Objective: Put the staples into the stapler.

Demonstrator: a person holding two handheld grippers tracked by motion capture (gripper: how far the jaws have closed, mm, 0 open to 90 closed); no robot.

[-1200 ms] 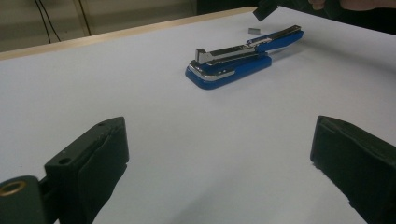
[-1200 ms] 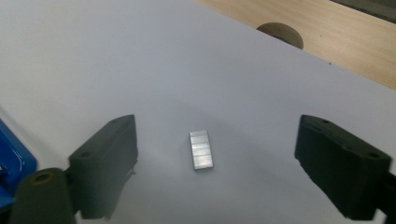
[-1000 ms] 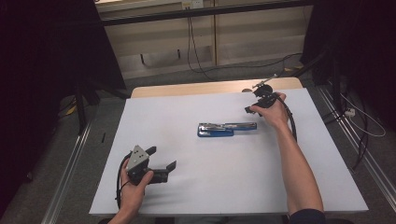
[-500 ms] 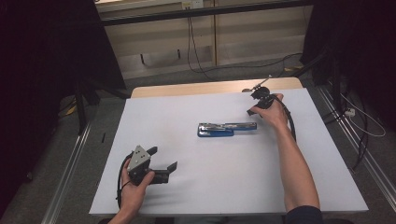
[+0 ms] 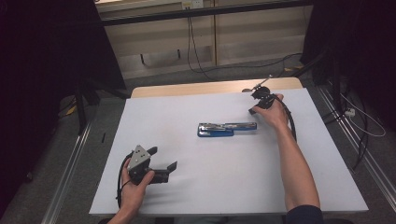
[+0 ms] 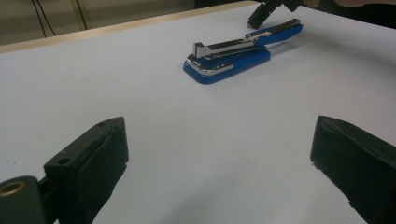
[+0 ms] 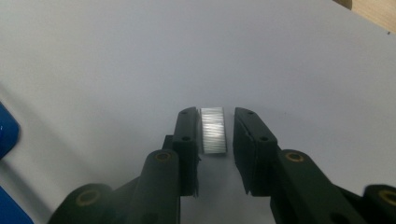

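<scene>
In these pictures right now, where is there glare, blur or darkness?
High view: the room around the white table is dark. Left gripper view: glare on the blue stapler chrome; near jaws soft. Right gripper view: the strip of staples shines between the right gripper jaws, a dark gap on one side.

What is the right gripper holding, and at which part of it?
Nothing yet. The right gripper has just been closing around a strip of staples; one pad touches its long side, and a thin gap remains at the other.
</scene>
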